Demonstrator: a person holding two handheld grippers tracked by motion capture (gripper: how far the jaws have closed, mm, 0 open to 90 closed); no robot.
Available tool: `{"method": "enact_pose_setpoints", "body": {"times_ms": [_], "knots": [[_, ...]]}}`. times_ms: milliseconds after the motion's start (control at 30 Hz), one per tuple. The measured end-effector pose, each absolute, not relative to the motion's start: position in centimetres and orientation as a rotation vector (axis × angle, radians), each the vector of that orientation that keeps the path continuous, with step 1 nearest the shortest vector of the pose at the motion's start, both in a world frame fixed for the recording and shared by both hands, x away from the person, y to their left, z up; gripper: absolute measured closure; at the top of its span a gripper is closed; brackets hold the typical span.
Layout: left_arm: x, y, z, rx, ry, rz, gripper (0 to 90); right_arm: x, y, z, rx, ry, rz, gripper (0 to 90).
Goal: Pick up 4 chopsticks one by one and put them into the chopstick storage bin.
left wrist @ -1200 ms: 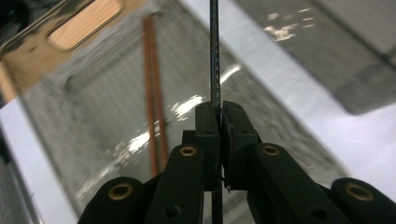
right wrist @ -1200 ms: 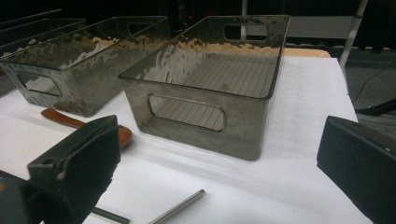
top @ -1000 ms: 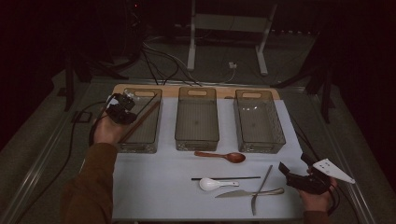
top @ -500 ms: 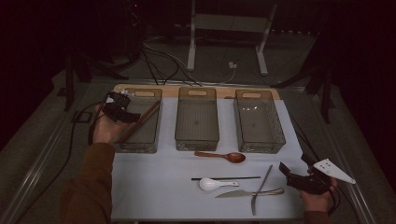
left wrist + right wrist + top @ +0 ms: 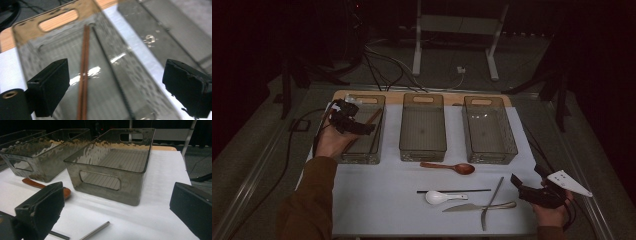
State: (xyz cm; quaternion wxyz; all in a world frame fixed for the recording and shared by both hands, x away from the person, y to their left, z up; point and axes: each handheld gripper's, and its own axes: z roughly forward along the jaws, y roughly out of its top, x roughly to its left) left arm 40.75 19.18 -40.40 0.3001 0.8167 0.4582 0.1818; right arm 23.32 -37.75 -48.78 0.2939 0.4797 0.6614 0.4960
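My left gripper (image 5: pixel 365 129) hovers over the left clear bin (image 5: pixel 379 98), held by a hand in a brown sleeve. Its jaws have just been opening and now stand open, with nothing pinched between them. In the left gripper view (image 5: pixel 117 85) a pair of brown chopsticks (image 5: pixel 83 75) lies on the bin floor below the jaws, beside a black chopstick (image 5: pixel 112 75). My right gripper (image 5: pixel 519 186) rests at the front right of the table, open and empty, and in the right gripper view (image 5: pixel 117 215) it faces the right bin (image 5: pixel 105 192).
The middle bin (image 5: pixel 423 97) and the right bin (image 5: pixel 512 145) stand in a row at the back. In front lie a brown wooden spoon (image 5: pixel 449 167), a black chopstick (image 5: pixel 453 191), a white spoon (image 5: pixel 439 197), a knife (image 5: pixel 479 206) and a metal rod (image 5: pixel 491 202).
The left gripper let go of the brown chopsticks, which now lie in the left bin, and drew back slightly. The right gripper has not moved.
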Motion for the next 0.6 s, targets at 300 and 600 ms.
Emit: {"method": "enact_pose_setpoints", "body": {"times_ms": [300,600], "knots": [[39.4,16.2,-39.9,2.208,1.082,0.466,6.3,23.3,-37.7,-48.8,1.274,1.761,1.32,0.0],[38.3,13.8,-39.9,2.254,0.978,0.421,6.3,23.3,-37.7,-48.8,1.273,1.761,1.32,0.0]]}}
